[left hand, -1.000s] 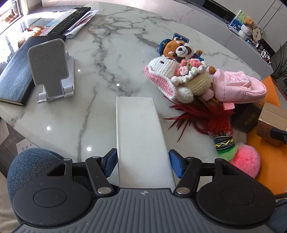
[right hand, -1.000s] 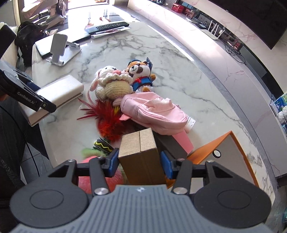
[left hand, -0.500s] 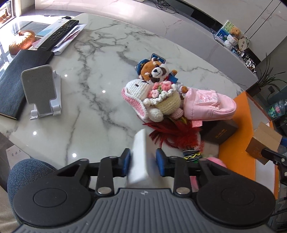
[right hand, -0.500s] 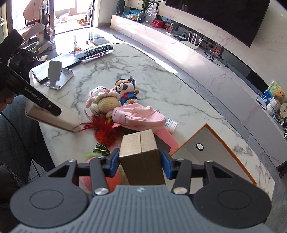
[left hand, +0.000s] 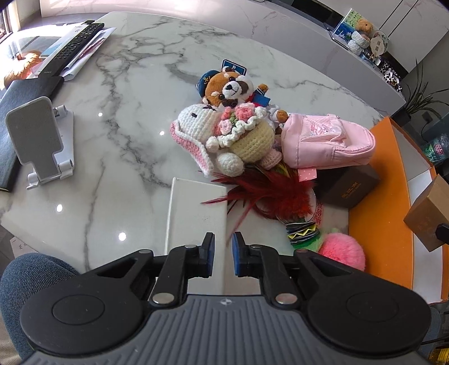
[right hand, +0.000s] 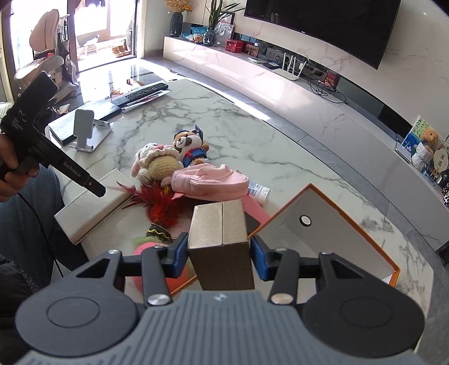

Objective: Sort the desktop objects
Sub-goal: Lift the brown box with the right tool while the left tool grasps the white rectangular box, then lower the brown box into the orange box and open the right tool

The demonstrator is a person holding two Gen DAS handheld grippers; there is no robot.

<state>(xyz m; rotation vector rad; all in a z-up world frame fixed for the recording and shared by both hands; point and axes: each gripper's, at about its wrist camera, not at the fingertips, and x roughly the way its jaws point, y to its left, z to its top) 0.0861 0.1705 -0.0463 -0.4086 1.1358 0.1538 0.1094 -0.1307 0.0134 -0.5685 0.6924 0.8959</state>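
Since a second ago the left gripper (left hand: 223, 249) has narrowed, jaws closing above the white box (left hand: 196, 207), right gripper (right hand: 218, 254) clamping the lifted cardboard box (right hand: 220, 238) over the worktop (left hand: 134, 118).

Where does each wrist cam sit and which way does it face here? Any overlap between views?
Left wrist: on the left claw, looking steeply down at the marble table; its jaws are closing, with the white box edge in the gap; a denim knee shows.
Right wrist: on the right claw, angled down across the table toward the TV; it clamps the brown box; the person's left hand and the left claw show.
Shared: white box, plush toys, pink bag, orange box.
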